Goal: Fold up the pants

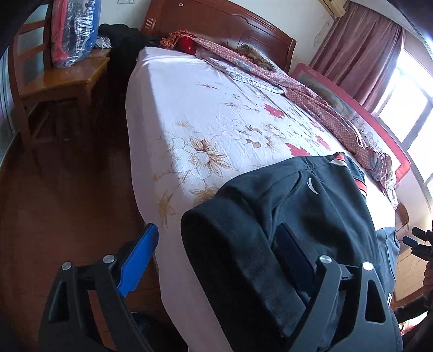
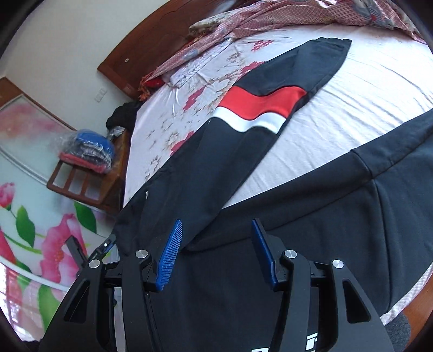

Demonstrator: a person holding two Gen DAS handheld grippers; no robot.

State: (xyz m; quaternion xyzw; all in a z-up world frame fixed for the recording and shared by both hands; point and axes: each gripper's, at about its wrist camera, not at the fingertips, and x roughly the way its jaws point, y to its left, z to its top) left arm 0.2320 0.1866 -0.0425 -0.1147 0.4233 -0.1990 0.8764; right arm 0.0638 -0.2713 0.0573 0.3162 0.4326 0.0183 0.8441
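crowding pants (image 2: 243, 151): quilt (image 2: 284, 16), chair (image 1: 54, 78)

Setting: home bedroom. Evidence: 1 large bed (image 1: 216, 113) with white floral sheet and curved wooden headboard (image 1: 216, 21); rumpled patterned bedding (image 1: 311, 100) along its far side. Wooden chair (image 1: 54, 78) beside the bed holds a plastic-wrapped bundle of folded textiles (image 1: 73, 29). Pink curtain (image 1: 360, 54) hangs by a bright window (image 1: 406, 108). Wardrobe door with printed pink flowers (image 2: 35, 189) on the adjacent wall. Wooden floor (image 1: 67, 203).
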